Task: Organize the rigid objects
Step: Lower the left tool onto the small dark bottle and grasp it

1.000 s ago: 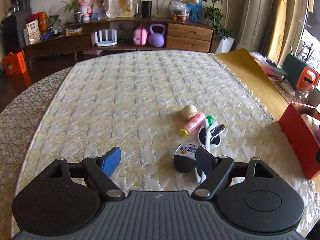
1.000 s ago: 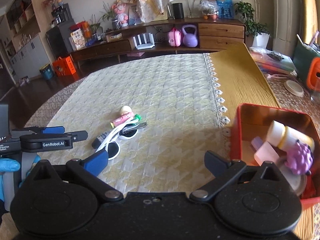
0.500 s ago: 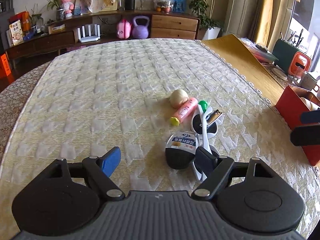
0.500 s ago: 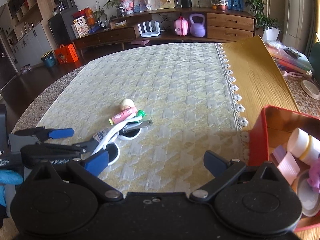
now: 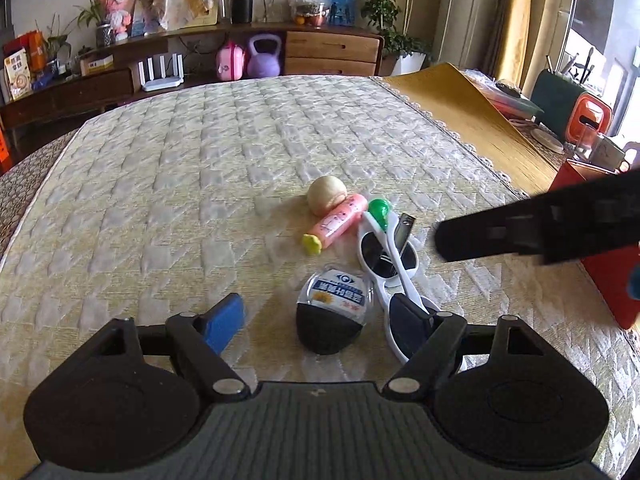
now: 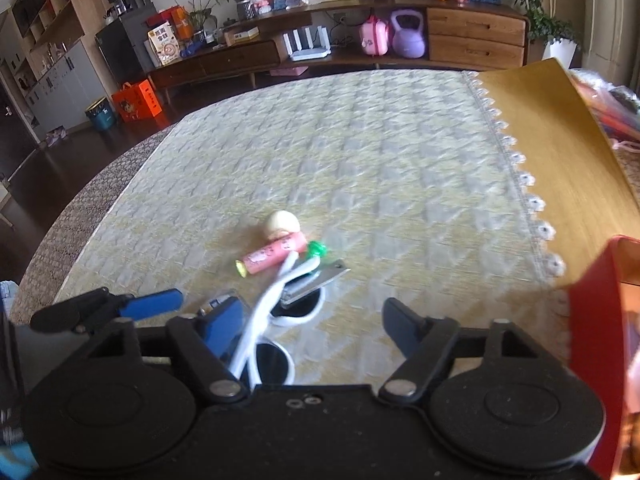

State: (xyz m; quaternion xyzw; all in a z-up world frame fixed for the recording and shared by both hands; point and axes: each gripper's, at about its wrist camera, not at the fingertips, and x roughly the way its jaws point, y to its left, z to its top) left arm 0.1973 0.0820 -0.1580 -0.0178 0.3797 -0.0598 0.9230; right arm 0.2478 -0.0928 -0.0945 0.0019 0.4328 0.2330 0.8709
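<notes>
Toward the near right corner of the worktop (image 5: 160, 184), a small pile waiting to be sorted: white sunglasses (image 6: 276, 312), dark-capped bottle (image 5: 332, 312), pink tube (image 5: 336, 224), pale ball (image 5: 326, 194), nail clipper (image 6: 316, 280). Looks like the pick-up step, red box (image 6: 596, 320) at the right edge probably the destination. Left claw (image 5: 320, 320) partly open and closing, straddling the bottle, not gripping yet. Right claw (image 6: 316, 320) also narrowing over the sunglasses, nothing pinched. Next up: drop lower, square up, squeeze without nudging neighbours

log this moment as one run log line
stage: approach | left gripper: jaws closing, black-capped case between, untouched | right gripper: jaws closing over white sunglasses, no grip | red box: right
</notes>
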